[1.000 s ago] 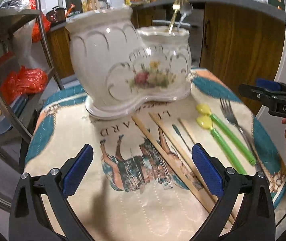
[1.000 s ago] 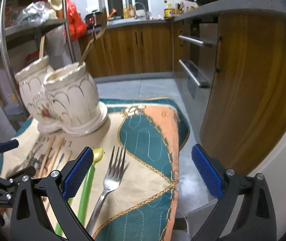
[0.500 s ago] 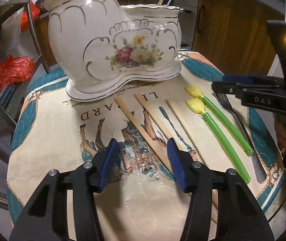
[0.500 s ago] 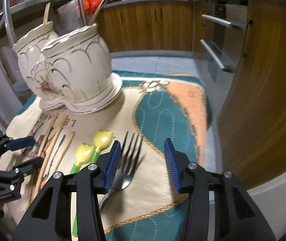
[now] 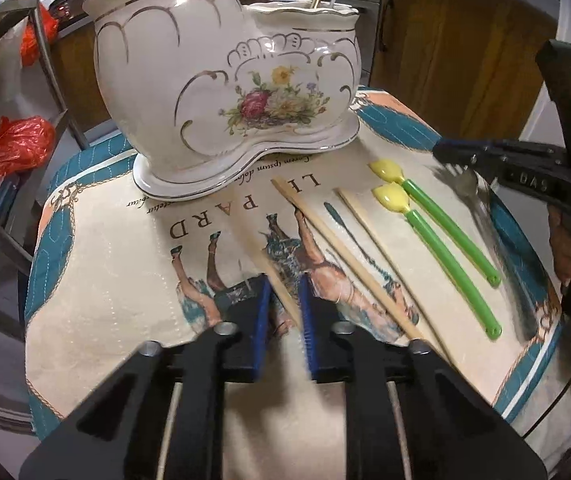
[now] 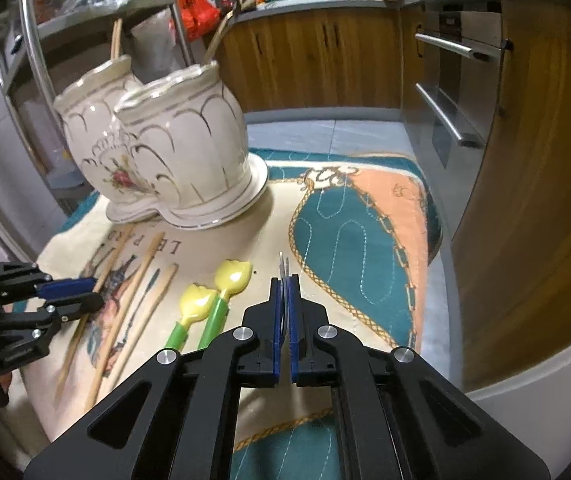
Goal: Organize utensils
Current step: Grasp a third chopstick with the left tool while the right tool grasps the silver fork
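holder: a white ceramic utensil holder [image 5: 225, 92] with two cups, gold trim and a painted flower, stands at the far side of the cloth [image 5: 97, 280]; a gold handle and a silver handle stick up from its right cup, and a wooden stick from the other cup in the right wrist view.
cloth: a quilted printed cloth in cream, teal and peach covers the tabletop; everything loose lies on it.
chopsticks: three wooden chopsticks [image 5: 349, 256] lie slanted in front of the holder, near one another.
spoons: two green-handled spoons [image 5: 445, 240] with yellow bowls lie side by side, to the right of the chopsticks and apart from them.
fork: the metal fork [image 6: 283, 266] sits between my right gripper's pads, its tines poking out past the tips.
around: wooden cabinets [image 6: 325, 56], an oven front with steel handles [image 6: 449, 80] and a metal rack with red bags [image 5: 9, 148] ring the tabletop; nothing blocks the holder's mouths.
left gripper: my left gripper [image 5: 283, 300] has just been closing and now pinches the leftmost chopstick, pointing steeply down at the cloth.
right gripper: my right gripper [image 6: 284, 304] has just been closing and now clamps the fork, angled down near the cloth's right part.
hand: my fingers [image 5: 565, 244] wrap the right gripper's handle at the edge of the left wrist view.
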A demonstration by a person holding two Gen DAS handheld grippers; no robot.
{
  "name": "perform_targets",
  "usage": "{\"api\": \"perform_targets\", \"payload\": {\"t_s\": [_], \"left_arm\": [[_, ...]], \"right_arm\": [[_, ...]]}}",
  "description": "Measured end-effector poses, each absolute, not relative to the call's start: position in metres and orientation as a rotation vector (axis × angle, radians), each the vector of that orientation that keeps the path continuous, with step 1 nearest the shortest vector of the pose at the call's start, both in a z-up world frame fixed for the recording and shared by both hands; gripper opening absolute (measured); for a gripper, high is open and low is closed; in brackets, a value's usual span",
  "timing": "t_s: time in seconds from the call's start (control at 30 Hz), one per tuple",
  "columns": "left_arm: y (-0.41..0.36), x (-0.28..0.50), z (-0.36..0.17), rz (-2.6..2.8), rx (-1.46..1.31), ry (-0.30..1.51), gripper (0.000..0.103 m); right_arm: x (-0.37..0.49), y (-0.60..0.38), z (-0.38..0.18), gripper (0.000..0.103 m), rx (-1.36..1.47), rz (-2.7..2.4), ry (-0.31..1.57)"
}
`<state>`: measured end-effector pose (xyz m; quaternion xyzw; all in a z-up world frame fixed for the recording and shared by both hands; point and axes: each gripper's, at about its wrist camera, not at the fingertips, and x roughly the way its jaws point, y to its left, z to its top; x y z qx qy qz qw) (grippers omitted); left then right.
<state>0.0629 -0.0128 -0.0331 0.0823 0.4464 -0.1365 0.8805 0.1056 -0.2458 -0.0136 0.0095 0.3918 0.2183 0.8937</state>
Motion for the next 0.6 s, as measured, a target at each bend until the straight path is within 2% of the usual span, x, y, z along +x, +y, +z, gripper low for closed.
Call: {"api": "perform_targets", "payload": {"t_s": [0.47,0.53,0.57,0.6], "left_arm": [[-0.008,0.060,-0.034,-0.295,0.219,0.948,0.008],[-0.010,0.063,-0.034,-0.283,0.229,0.943,0.010],[-0.010,0.065,-0.034,-0.278,0.234,0.940,0.015],[-0.011,0.067,-0.033,-0.276,0.236,0.937,0.023]], "right_arm": [[0.057,-0.256,0.037,0.004,-0.015,0.402,0.564],[0.050,-0.255,0.045,0.003,-0.036,0.385,0.519],[0.044,-0.254,0.050,0.004,-0.050,0.375,0.486],[0.040,-0.253,0.054,0.004,-0.057,0.369,0.463]]}}
